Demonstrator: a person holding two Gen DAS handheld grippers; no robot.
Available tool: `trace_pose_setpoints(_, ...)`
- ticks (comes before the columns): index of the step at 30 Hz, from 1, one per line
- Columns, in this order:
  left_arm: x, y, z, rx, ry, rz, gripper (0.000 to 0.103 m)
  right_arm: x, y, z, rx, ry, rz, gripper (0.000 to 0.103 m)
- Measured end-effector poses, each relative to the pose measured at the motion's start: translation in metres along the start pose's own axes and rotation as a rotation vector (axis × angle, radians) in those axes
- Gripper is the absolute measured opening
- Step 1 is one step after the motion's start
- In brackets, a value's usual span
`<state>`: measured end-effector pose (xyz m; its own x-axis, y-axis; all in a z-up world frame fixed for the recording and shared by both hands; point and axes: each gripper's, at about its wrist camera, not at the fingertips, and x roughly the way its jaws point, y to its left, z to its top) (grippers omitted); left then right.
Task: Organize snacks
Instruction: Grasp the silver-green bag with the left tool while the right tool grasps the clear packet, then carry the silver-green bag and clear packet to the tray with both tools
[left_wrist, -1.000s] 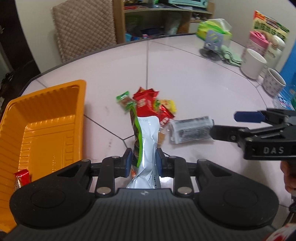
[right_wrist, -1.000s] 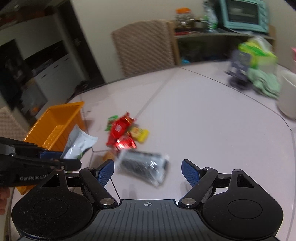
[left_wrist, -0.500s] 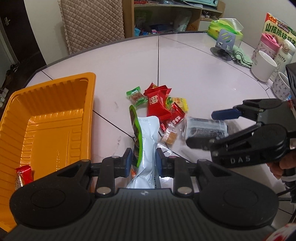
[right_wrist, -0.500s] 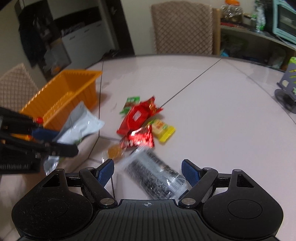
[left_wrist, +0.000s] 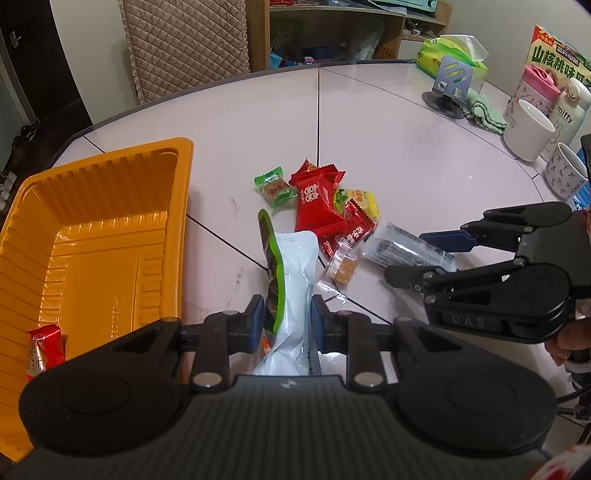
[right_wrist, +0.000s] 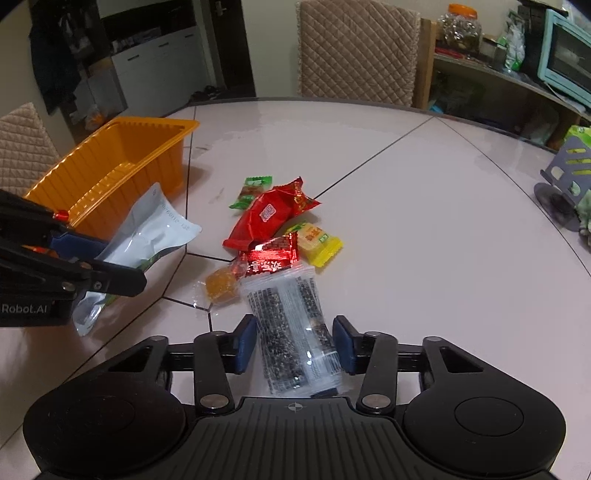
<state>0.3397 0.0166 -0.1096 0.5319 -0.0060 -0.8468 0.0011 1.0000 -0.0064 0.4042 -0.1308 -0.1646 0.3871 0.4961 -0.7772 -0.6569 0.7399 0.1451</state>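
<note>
Snacks on the surface (left_wrist: 406, 155) number six: two red packets (left_wrist: 317, 206), one green (left_wrist: 275, 188), one yellow (left_wrist: 360, 199), one clear candy (left_wrist: 341, 266), one speckled pack (right_wrist: 295, 325). Your left claw (left_wrist: 288, 325) pinches a white pouch (left_wrist: 295, 291). Your right claw (right_wrist: 293, 343) is closing around the speckled pack. One red candy (left_wrist: 42, 350) lies in the orange tray (left_wrist: 110, 236).

The pale tiled surface (left_wrist: 388, 155) carries an orange tray (left_wrist: 110, 229) at the left, a small heap of snack packets (left_wrist: 321, 206) in the middle, and two mugs (left_wrist: 526, 129), a phone stand (left_wrist: 448, 88) and a green cloth (left_wrist: 484, 112) at the far right.
</note>
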Motion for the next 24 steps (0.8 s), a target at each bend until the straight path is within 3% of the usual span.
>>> trace_pose_setpoints(12,-0.015,-0.001,-0.003,0.002,-0.032,-0.011,0.024,-0.021,0.011,-0.006,0.07,-0.023,-0.025,0.037)
trace_pose_setpoints(24,-0.06,0.001,-0.012,-0.013,-0.107,-0.055,0.024,-0.084,0.033,-0.012,0.203,-0.113,0.0,0.037)
